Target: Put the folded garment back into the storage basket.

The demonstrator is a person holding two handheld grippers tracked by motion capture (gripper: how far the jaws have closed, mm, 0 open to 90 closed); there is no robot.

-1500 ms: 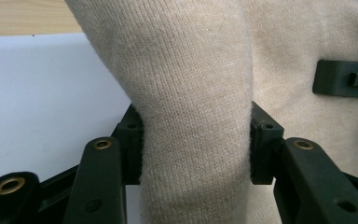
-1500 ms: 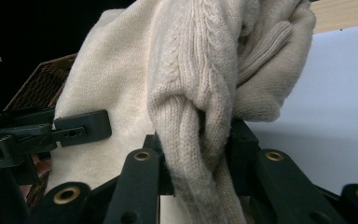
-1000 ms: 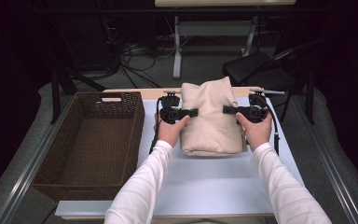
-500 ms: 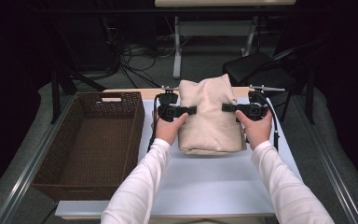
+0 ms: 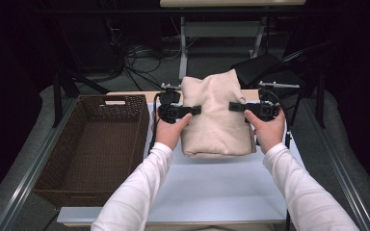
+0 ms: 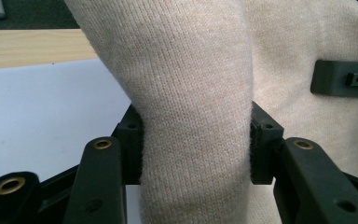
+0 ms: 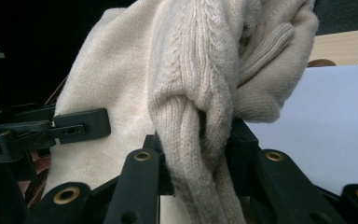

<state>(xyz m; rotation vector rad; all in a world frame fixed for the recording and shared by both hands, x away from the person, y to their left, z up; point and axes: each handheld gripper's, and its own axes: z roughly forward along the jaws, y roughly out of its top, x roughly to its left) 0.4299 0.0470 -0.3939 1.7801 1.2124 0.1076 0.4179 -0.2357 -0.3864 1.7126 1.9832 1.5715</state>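
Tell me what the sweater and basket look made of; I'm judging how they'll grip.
Sweater: soft beige knit, likely wool or cotton, with visible ribbed and cable stitches, matte. Basket: dark brown woven wicker or rattan, judging by its textured weave.

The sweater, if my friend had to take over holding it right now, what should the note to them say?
Left gripper: shut on the left edge of the folded beige sweater, a thick fold pinched between its jaws.
Right gripper: shut on the sweater's right edge, a bunched knit fold in its jaws.
Where things are: the sweater is on the white table, far end raised; the brown wicker basket stands empty to its left.
Done: sweater folded and gripped on both sides.
Left, probably: lift it level with both grippers, carry it left, lower it into the basket, then open the jaws.
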